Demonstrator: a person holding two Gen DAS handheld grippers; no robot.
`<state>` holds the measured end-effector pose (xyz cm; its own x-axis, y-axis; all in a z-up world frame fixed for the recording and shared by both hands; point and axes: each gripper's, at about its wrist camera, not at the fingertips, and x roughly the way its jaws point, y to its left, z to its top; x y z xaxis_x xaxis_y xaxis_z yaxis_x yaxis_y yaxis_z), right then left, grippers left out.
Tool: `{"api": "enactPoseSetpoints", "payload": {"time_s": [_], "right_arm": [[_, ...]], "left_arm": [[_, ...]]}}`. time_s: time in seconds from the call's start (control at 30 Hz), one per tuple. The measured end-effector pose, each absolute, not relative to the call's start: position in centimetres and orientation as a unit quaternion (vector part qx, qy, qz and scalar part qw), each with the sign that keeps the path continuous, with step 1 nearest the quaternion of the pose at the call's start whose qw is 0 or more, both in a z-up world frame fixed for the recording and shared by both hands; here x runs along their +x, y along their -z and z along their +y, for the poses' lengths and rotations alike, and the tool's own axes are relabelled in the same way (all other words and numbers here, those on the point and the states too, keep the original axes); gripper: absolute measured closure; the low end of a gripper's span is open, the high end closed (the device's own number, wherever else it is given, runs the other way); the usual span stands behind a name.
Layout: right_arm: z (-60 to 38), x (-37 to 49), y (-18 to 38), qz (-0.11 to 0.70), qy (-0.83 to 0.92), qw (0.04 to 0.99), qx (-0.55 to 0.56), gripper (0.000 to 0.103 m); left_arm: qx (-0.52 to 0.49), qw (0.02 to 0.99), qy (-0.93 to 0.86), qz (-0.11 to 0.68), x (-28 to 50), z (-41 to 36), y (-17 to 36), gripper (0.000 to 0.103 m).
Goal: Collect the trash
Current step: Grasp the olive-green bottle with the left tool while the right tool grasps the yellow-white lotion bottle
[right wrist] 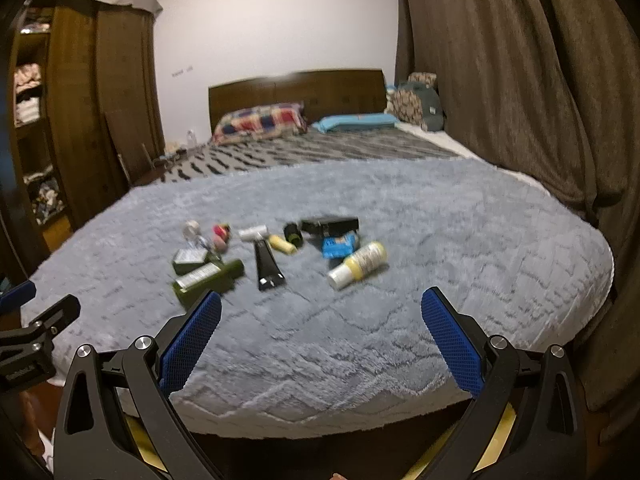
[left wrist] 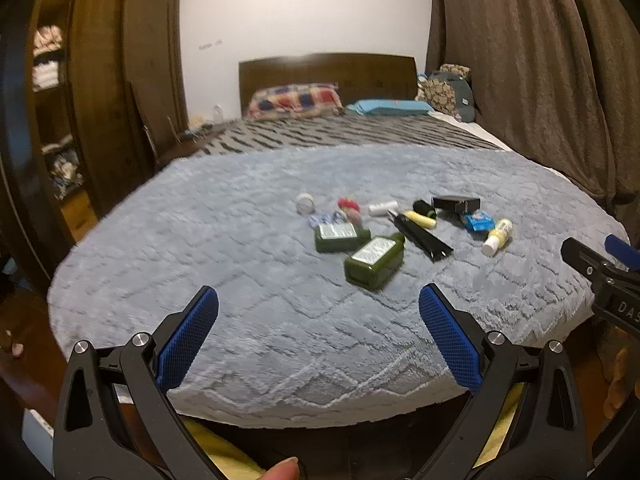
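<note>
Both grippers, left gripper [left wrist: 319,308] and right gripper [right wrist: 321,312], hold their blue fingers spread wide and empty above the grey blanket [left wrist: 248,280]. Trash lies clustered mid-blanket, well apart from them: two green bottles [left wrist: 374,260], a black tube [right wrist: 266,264], a yellow bottle [right wrist: 358,264].

The left gripper [left wrist: 319,312] is hanging wide open over the fuzzy grey bed [left wrist: 240,280]. Two green bottles [left wrist: 374,260] are lying at 12 o'clock, a black tube [left wrist: 424,236] at 1 o'clock.
</note>
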<state>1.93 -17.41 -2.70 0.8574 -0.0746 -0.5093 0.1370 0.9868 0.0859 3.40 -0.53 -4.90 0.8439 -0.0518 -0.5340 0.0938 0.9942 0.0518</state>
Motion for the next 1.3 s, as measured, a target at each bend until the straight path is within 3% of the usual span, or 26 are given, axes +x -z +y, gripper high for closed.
{"api": "enactPoseSetpoints", "payload": {"time_s": [0.5,0.77,0.93,1.1,1.3], "right_arm": [[-21.9,11.6,10.3,0.338,0.101,0.931,0.097,0.005],[-22.2,16.5,12.0,0.365,0.102,0.918,0.117,0.027],[-22.9,19.3,12.6,0.377,0.111,0.911,0.129,0.029],[-23.2,21.0,12.8,0.384,0.118,0.908,0.115,0.04],[-23.5,20.7,13.0,0.382,0.107,0.914,0.086,0.066]], "left_arm": [[0.065,0.929,0.087,0.355,13.7,-3.5,11.9,0.012],[0.07,0.917,0.101,0.379,18.1,-4.6,14.3,0.021],[0.056,0.912,0.122,0.389,19.9,-5.0,14.8,0.027],[0.042,0.901,0.149,0.404,21.5,-6.0,15.1,0.042],[0.041,0.899,0.154,0.408,22.1,-6.9,15.4,0.046]]}}
